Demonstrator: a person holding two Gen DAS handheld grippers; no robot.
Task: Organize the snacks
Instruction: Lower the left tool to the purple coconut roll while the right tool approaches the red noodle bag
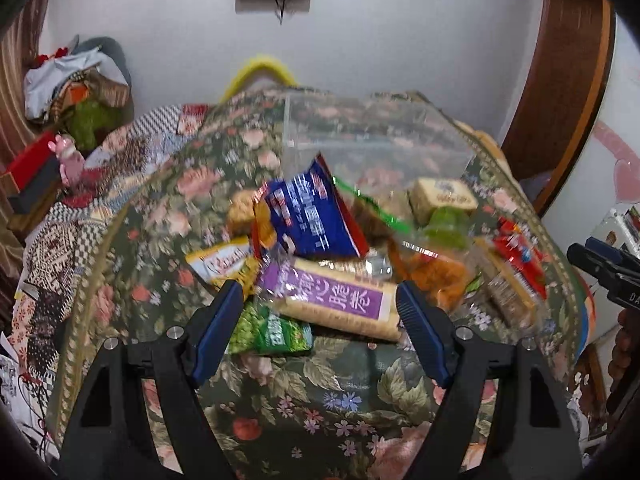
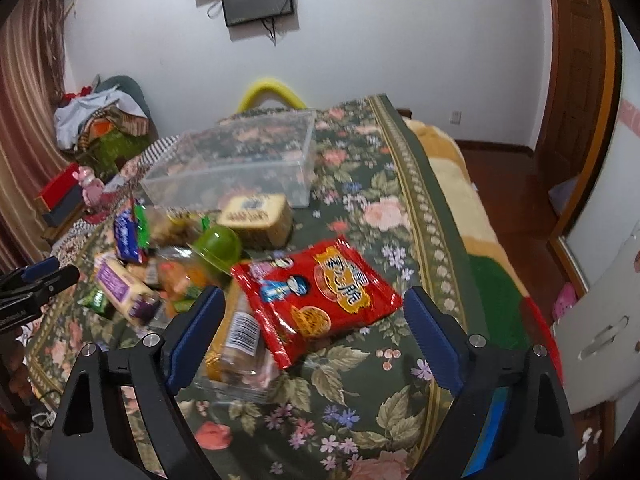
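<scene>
Hovering over the snack pile, the left gripper [image 1: 320, 300] frames a purple-labelled biscuit pack [image 1: 340, 300], the right gripper [image 2: 314, 306] a red packet [image 2: 316, 296]; both spread apart, gripping nothing.

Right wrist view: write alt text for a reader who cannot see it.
The right tool hangs open above a red snack packet on a floral tablecloth. More snacks are piled to the left of the packet, and an empty clear plastic bin stands behind them.

white wall [image 2: 400, 40], striped curtain [image 2: 28, 100], wooden door [image 2: 576, 60]
</scene>
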